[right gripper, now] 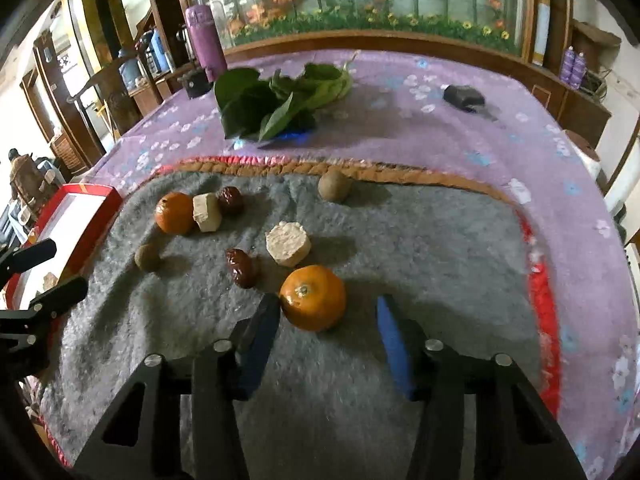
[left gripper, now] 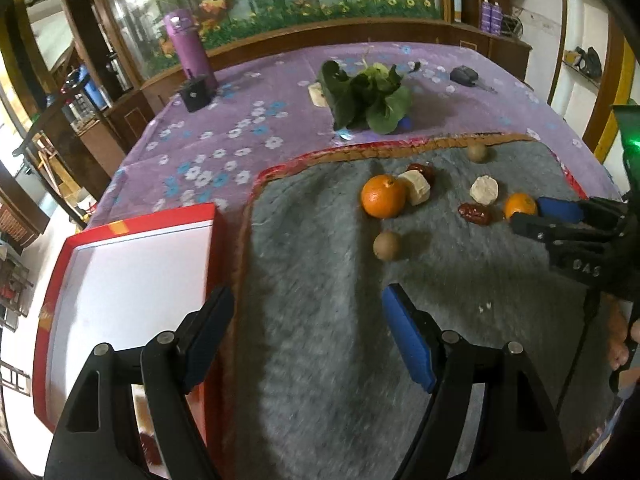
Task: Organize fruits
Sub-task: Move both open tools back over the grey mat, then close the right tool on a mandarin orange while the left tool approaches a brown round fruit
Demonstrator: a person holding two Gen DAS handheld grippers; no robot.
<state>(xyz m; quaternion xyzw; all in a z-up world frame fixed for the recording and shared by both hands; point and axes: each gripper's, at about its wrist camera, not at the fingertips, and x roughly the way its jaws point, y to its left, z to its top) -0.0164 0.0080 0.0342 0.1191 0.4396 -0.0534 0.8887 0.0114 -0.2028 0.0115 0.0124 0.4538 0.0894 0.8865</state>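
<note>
Fruits lie on a grey mat (left gripper: 320, 320): a larger orange (left gripper: 383, 196) (right gripper: 174, 213), a smaller orange (right gripper: 313, 298) (left gripper: 519, 205), two red dates (right gripper: 241, 267) (right gripper: 231, 199), two brown round fruits (right gripper: 335, 186) (right gripper: 147, 258) and two pale cut chunks (right gripper: 288, 243) (right gripper: 207, 212). My right gripper (right gripper: 329, 320) is open, its pads on either side of the smaller orange, apart from it; it also shows in the left wrist view (left gripper: 532, 214). My left gripper (left gripper: 308, 332) is open and empty over the mat's near left, beside a red box with a white inside (left gripper: 128, 264).
The purple flowered tablecloth (left gripper: 240, 120) holds leafy greens (left gripper: 366, 98), a purple bottle (left gripper: 191, 46), a small black block (left gripper: 196, 94) and a dark key fob (left gripper: 464, 76). A wooden-framed glass panel with flower pictures stands behind the table.
</note>
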